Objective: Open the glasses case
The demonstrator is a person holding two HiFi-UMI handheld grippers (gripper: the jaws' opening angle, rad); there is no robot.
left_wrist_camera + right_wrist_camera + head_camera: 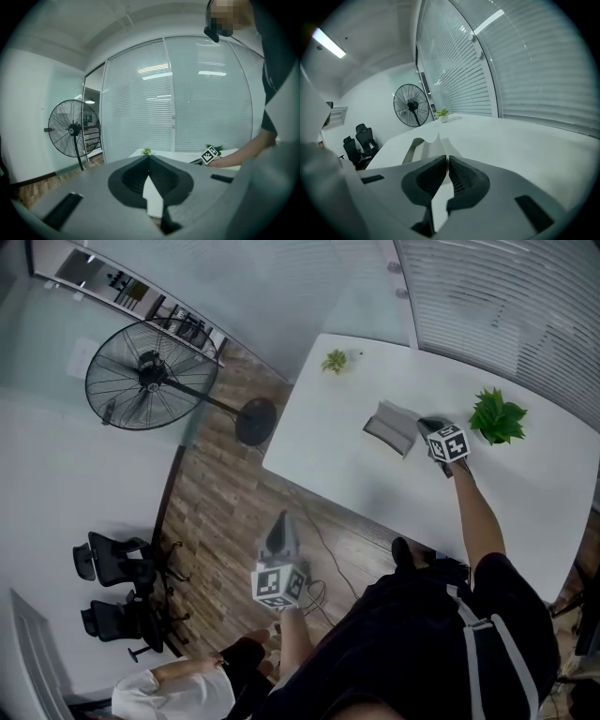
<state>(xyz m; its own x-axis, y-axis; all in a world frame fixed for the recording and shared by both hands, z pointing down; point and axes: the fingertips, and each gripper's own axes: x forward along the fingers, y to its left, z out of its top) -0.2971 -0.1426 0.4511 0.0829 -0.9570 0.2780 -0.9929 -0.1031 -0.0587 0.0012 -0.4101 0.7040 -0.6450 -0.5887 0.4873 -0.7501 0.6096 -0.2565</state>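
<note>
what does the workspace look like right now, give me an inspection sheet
surface: white table, rounded corners
job's things: glasses case, grey, lid appears raised
clutter: large plant beside the case; small plant at the far corner
grippers: right gripper closed at the glasses case's edge, seemingly pinching it; left gripper shut, empty, held off the table
cables: thin cable on the wood floor
surroundings: standing fan, office chairs, window blinds, seated person

white rounded table (337, 470) | leafy green plant (497, 415) on it | small green potted plant (335, 361) at its corner | black round pedestal fan (150, 376) on brown wood floor (225, 512) | black office chairs (114, 563)
</note>
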